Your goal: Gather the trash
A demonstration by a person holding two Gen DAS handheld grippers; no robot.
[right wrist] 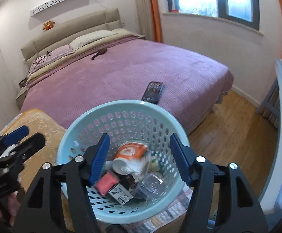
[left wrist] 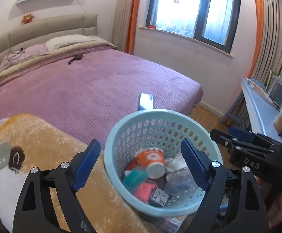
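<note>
Since the pale blue basket (right wrist: 121, 108) is the landmark for everything, start there: it sits at the near corner of the bed (right wrist: 121, 71), leaning against a yellow plush blanket (left wrist: 49, 136) on its left side, and it already has a pile of trash in it. An orange paper cup (right wrist: 130, 151) lies tipped on top, with a pink packet (right wrist: 106, 184), a small printed box (right wrist: 120, 194) and some clear plastic wrap (right wrist: 150, 184) beneath it.

Both grippers hang just above the basket's mouth. The right gripper (right wrist: 139, 159) is spread, nothing between its pads, pointing down into the bin. The left gripper (left wrist: 139, 163) is spread wider and also empty, one finger over the blanket and the other over the basket's inside.

My read is that this is the drop-off step, and both hands look free for the next pickup. Beyond the basket's far rim there's only a phone (right wrist: 153, 92) on the purple cover, which isn't trash. So the next move calls for looking around for leftover litter, or taking the basket by its rim.
</note>
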